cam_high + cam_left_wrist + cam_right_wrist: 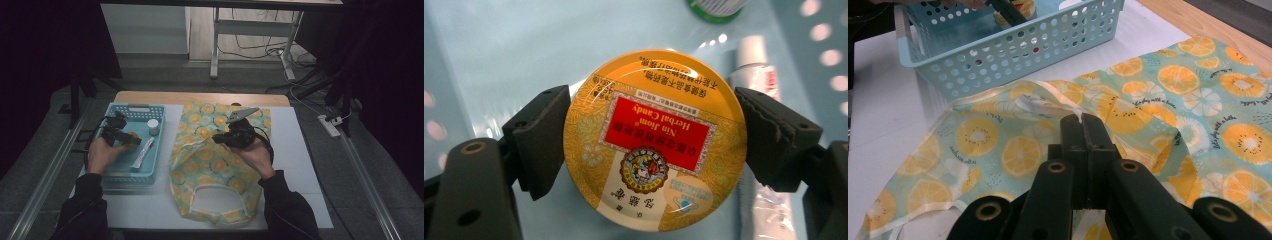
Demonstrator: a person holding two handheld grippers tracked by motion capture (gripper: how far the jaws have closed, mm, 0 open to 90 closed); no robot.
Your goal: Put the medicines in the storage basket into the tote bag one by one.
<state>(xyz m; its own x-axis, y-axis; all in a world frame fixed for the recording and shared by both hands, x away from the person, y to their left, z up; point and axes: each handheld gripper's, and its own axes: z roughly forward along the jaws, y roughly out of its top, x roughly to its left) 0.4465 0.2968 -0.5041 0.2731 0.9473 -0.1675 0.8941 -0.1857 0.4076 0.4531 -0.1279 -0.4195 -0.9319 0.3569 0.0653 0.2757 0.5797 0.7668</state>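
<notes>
A round yellow candy tin (654, 140) with a red label sits between the black pads (544, 135) of my left gripper (131, 140), which is shut on its sides. That gripper is down inside the light blue basket (135, 106) at the left of the table. In the middle lies a cloth bag (210, 165) printed with orange slices. My right gripper (1082, 125) is shut on its white-trimmed edge (1048, 102) and holds that edge raised a little off the table.
A white tube (142, 154) and a small jar (153, 126) with a pale lid lie in the basket beside the tin. The white table top (300, 150) is bare to the right of the bag. Cables and desk legs stand on the floor beyond.
</notes>
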